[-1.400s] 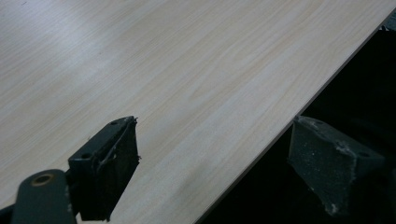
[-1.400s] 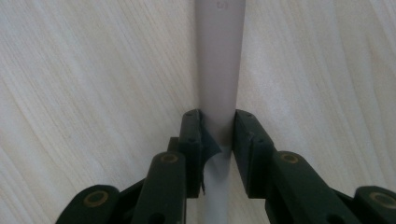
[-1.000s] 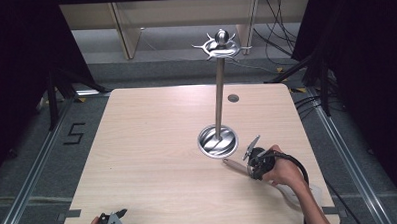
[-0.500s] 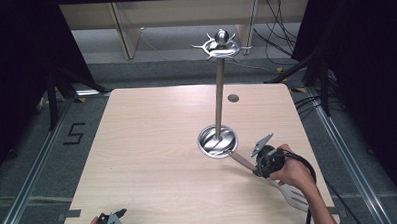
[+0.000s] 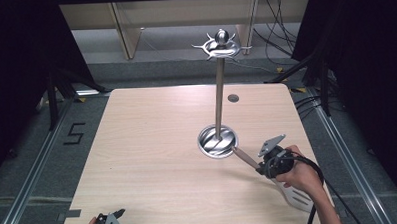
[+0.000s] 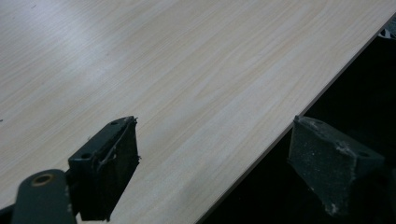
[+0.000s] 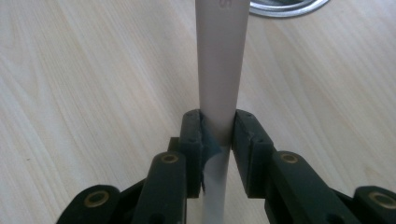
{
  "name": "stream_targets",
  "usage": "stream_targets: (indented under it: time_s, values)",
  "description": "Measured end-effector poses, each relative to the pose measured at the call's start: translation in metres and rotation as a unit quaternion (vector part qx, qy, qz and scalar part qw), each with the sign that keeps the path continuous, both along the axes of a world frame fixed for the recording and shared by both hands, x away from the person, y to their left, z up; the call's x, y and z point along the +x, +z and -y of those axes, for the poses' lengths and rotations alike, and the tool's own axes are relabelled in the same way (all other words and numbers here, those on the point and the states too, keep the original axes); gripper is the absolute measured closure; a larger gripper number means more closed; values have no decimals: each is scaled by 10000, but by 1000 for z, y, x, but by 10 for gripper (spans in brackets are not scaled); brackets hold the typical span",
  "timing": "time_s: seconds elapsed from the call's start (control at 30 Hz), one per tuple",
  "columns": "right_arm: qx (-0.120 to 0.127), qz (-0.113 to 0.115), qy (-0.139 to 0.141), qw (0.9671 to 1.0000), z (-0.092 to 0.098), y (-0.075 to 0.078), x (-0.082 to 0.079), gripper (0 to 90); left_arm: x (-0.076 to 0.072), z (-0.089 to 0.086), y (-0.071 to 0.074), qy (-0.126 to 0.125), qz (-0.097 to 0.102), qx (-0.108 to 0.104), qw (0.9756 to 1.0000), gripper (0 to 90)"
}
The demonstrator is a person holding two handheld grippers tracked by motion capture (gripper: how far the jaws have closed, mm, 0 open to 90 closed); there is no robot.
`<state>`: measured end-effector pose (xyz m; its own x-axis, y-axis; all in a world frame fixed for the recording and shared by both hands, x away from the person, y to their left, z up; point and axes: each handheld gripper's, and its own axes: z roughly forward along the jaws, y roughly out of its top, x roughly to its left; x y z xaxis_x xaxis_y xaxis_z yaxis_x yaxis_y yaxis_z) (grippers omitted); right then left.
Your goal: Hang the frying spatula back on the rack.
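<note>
My right tool (image 5: 262, 166) clamps the spatula (image 5: 294, 196) handle near the tabletop's (image 5: 152, 143) right edge, just beside the stand base (image 5: 217, 141). My left tool (image 6: 212, 163) gapes empty over the near edge.

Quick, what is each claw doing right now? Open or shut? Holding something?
Left gripper: open, holding nothing, jaws wide apart at the table edge.
Right gripper: shut on the spatula, clamping its pale handle.
</note>
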<state>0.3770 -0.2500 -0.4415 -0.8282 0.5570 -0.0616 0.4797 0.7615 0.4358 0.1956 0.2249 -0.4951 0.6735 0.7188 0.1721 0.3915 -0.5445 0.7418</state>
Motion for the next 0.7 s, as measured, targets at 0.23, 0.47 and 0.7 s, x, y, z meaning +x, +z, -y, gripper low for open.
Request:
stream_targets:
  time_s: [0.23, 0.47, 0.7]
  values:
    - [247, 313, -70, 9992, 10, 12, -9, 749, 0, 0, -1, 8, -16, -24, 10000, 151]
    - [669, 615, -180, 9957, 22, 25, -14, 749, 0, 0, -1, 9, -12, -67, 10000, 151]
    - [944, 920, -103, 9912, 32, 38, -16, 749, 0, -1, 0, -37, -19, 14, 10000, 151]
